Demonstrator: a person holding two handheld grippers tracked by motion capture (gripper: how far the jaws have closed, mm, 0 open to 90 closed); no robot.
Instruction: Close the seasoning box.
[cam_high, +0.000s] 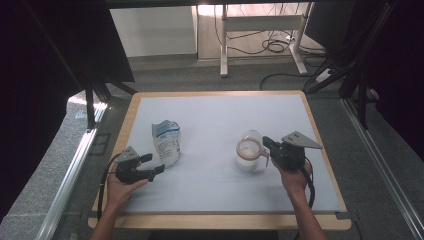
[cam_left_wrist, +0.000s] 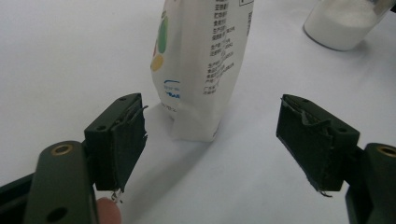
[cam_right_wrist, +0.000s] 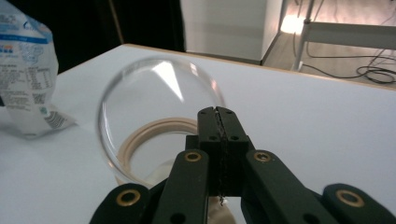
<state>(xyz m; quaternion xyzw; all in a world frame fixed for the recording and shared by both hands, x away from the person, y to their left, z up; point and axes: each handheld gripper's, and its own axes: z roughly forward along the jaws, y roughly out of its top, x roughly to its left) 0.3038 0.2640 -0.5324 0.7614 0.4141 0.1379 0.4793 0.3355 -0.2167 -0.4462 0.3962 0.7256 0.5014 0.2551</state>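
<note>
Right gripper (cam_high: 266, 143), lower right of the high view: jaws pressed together at the jar's (cam_high: 249, 151) rim, seemingly pinching the hinged lid (cam_right_wrist: 159, 98). A tug could tip the jar and spill the white powder. Left gripper (cam_high: 152, 164): jaws spread, empty; the bag (cam_high: 166, 141), mid-left, could topple if nudged.

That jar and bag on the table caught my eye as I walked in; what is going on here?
A person at the table holds a gripper in each hand. The right gripper is shut and sits at the glass jar, whose round lid stands open above the rim; the jar holds some white powder. The left gripper is open, its jaws wide apart, facing the upright white bag without touching it.
</note>
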